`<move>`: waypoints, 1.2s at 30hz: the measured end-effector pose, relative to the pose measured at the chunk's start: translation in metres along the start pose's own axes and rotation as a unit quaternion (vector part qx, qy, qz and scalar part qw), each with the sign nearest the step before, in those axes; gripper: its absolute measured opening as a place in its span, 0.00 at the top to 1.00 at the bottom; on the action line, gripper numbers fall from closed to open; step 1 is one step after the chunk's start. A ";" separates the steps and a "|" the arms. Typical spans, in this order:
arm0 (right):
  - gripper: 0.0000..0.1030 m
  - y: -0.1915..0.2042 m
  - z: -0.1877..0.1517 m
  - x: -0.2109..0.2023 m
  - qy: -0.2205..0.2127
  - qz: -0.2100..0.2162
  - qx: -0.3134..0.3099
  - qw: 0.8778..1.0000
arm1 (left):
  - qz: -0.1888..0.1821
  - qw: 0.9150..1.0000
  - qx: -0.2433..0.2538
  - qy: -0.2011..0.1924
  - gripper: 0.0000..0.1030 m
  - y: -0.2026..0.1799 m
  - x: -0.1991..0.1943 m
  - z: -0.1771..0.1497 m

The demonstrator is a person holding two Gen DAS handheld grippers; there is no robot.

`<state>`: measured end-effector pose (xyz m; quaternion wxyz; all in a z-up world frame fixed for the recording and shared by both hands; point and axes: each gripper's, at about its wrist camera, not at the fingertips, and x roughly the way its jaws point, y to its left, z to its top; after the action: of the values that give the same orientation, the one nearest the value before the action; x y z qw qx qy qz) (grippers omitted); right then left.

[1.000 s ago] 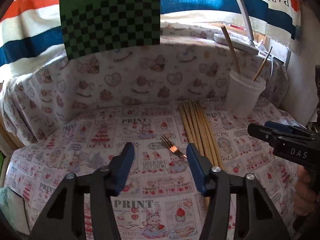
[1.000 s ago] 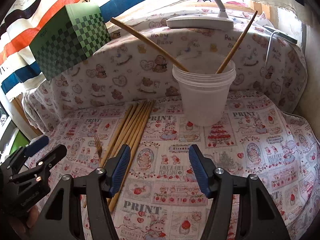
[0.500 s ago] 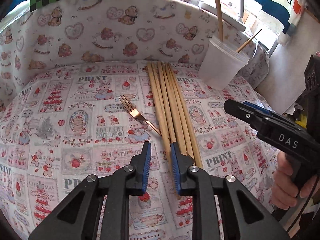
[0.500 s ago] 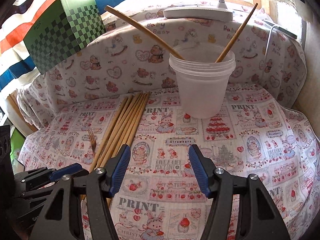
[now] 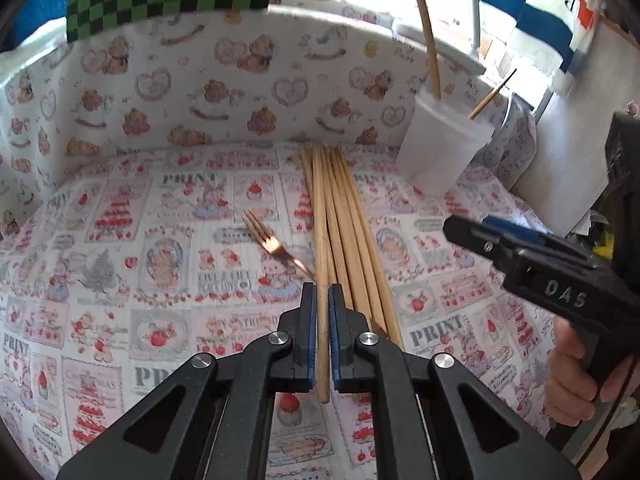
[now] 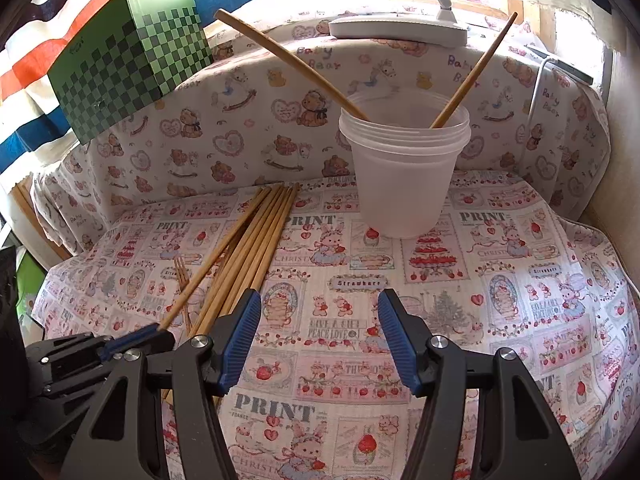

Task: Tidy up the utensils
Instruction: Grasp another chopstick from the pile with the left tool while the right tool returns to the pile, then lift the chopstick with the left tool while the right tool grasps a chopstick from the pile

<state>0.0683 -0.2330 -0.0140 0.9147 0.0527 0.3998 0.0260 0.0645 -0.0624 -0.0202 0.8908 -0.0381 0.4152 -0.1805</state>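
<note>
My left gripper [image 5: 322, 300] is shut on one wooden chopstick [image 5: 321, 240], lifting its near end off the bundle of chopsticks [image 5: 352, 232] on the printed cloth. The held chopstick [image 6: 212, 262] also shows in the right wrist view, angled above the bundle [image 6: 256, 252]. A copper fork [image 5: 276, 246] lies just left of the bundle. A translucent plastic cup [image 6: 404, 168] with two chopsticks in it stands at the back; in the left view it [image 5: 442, 144] is at the far right. My right gripper [image 6: 318, 314] is open and empty, hovering in front of the cup.
A green checkered box [image 6: 128, 64] sits on the raised back ledge at the left. A white lamp head [image 6: 398, 28] hangs over the cup. The cloth-covered back wall [image 5: 240, 92] rises behind the table. A wall [image 5: 576, 152] bounds the right side.
My left gripper closed fully on one chopstick and raised its near end from the bundle. The right gripper stayed open and shifted slightly closer to the cup.
</note>
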 end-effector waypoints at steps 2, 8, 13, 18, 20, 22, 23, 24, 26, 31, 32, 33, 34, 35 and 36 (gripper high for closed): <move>0.39 0.001 0.000 -0.001 -0.002 0.000 -0.001 1.000 | 0.010 0.999 0.006 -0.050 0.95 0.000 -0.022 0.004; 0.39 0.005 -0.002 -0.002 -0.011 -0.011 -0.013 1.000 | 0.020 0.990 0.012 -0.141 0.95 0.004 -0.060 0.013; 0.39 0.004 -0.002 0.001 -0.006 -0.013 -0.015 1.000 | 0.031 0.987 0.004 -0.157 0.96 0.009 -0.066 0.016; 0.39 0.009 -0.004 0.007 0.010 0.008 -0.020 1.000 | 0.035 0.987 -0.007 -0.158 0.95 0.011 -0.067 0.015; 0.39 0.011 -0.007 0.012 0.027 0.027 -0.015 0.999 | 0.040 0.986 -0.009 -0.160 0.95 0.012 -0.067 0.015; 0.39 0.015 -0.011 0.015 0.035 0.036 -0.016 0.999 | 0.050 0.985 -0.005 -0.163 0.95 0.011 -0.067 0.014; 0.40 0.019 -0.013 0.017 0.038 0.042 -0.021 0.998 | 0.064 0.984 -0.002 -0.164 0.95 0.009 -0.067 0.014; 0.43 0.022 -0.015 0.019 0.044 0.047 -0.026 0.998 | 0.079 0.983 0.002 -0.167 0.95 0.008 -0.067 0.014; 0.54 0.026 -0.019 0.024 0.059 0.053 -0.028 0.996 | 0.099 0.980 0.009 -0.172 0.95 0.006 -0.065 0.013; 0.72 0.033 -0.025 0.032 0.083 0.059 -0.034 0.994 | 0.106 0.979 0.007 -0.172 0.95 0.010 -0.064 0.013; 0.72 0.034 -0.026 0.030 0.082 0.062 -0.034 0.994 | 0.105 0.980 0.003 -0.171 0.95 0.011 -0.065 0.013; 0.72 0.034 -0.027 0.029 0.080 0.068 -0.034 0.994 | 0.105 0.980 -0.001 -0.171 0.95 0.013 -0.065 0.014; 0.72 0.036 -0.027 0.028 0.079 0.074 -0.034 0.993 | 0.107 0.979 -0.004 -0.172 0.95 0.014 -0.066 0.014; 0.72 0.037 -0.028 0.026 0.079 0.080 -0.036 0.993 | 0.109 0.979 -0.005 -0.173 0.95 0.014 -0.066 0.014; 0.72 0.039 -0.029 0.025 0.079 0.083 -0.040 0.993 | 0.110 0.978 -0.006 -0.174 0.95 0.015 -0.067 0.014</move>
<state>0.0640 -0.1894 -0.0471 0.8765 0.0466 0.4633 0.1220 0.0403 -0.0262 0.0342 0.9637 -0.0286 0.2563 -0.0693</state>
